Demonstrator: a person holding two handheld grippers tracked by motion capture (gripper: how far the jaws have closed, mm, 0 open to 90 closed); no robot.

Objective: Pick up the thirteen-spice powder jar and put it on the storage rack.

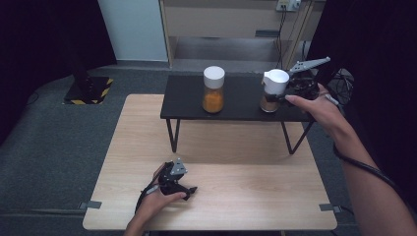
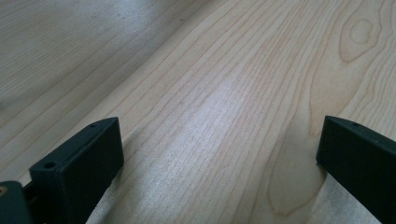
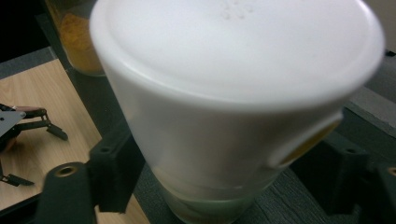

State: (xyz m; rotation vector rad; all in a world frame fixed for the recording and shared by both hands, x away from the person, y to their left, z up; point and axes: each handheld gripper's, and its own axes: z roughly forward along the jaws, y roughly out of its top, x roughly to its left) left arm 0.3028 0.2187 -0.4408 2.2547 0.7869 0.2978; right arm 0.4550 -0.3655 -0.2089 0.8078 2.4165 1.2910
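The front half of the wooden surface (image 1: 246,191) lay bare, open to any pass, save where the left gripper (image 1: 189,189) rested near its front edge. Farther back, a low black shelf (image 1: 236,105) spanned the surface; two white-capped jars (image 1: 214,90) (image 1: 272,91) stood on it well apart, leaving a wide gap between them.
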